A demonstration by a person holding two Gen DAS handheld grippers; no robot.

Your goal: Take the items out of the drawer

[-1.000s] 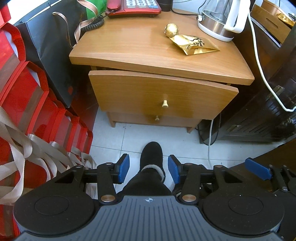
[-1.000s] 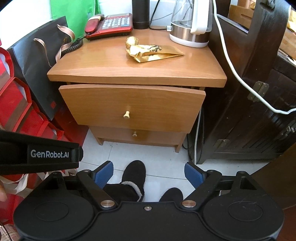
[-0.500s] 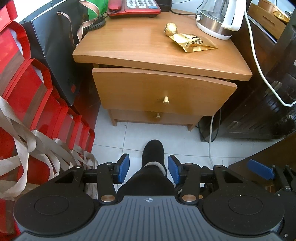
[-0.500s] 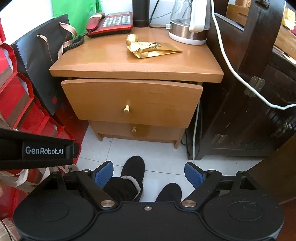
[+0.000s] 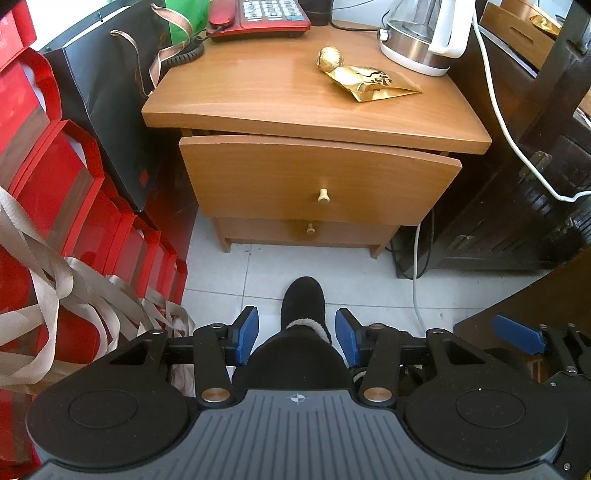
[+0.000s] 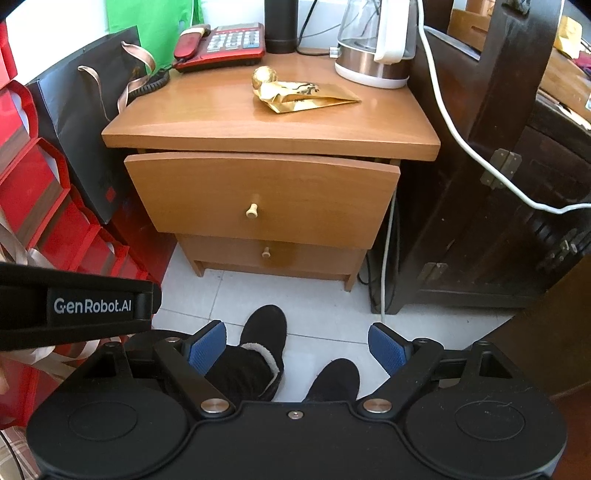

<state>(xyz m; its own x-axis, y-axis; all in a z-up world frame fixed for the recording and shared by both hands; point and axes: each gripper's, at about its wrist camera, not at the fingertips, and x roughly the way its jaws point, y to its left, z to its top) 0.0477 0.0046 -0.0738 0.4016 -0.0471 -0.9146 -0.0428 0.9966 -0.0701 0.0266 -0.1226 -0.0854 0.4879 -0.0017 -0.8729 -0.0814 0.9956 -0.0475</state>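
Observation:
A wooden nightstand has its top drawer point(image 5: 317, 177) point(image 6: 266, 195) pulled out a little; its inside is hidden. The drawer has a small pale knob point(image 5: 323, 195) point(image 6: 252, 211). A lower drawer point(image 5: 309, 229) point(image 6: 266, 253) sits shut beneath it. A gold foil ball point(image 5: 330, 58) point(image 6: 264, 76) and a gold packet point(image 5: 373, 83) point(image 6: 306, 96) lie on the nightstand top. My left gripper point(image 5: 297, 338) is open and empty, low above the floor and well back from the drawer. My right gripper point(image 6: 297, 345) is open wider and empty, equally far back.
A red telephone point(image 5: 258, 16), a kettle point(image 5: 421, 33) and a black cylinder point(image 6: 280, 26) stand at the back of the top. Red gift bags point(image 5: 55, 206) and a black bag point(image 5: 107, 92) crowd the left. A dark cabinet point(image 6: 498, 184) with a white cable point(image 6: 443, 118) stands right. The person's feet point(image 6: 266, 332) are on the floor tiles.
Both grippers have drawn back and risen slightly, so the nightstand looks smaller and farther away. The jaws have not changed and the drawer stays as it was.

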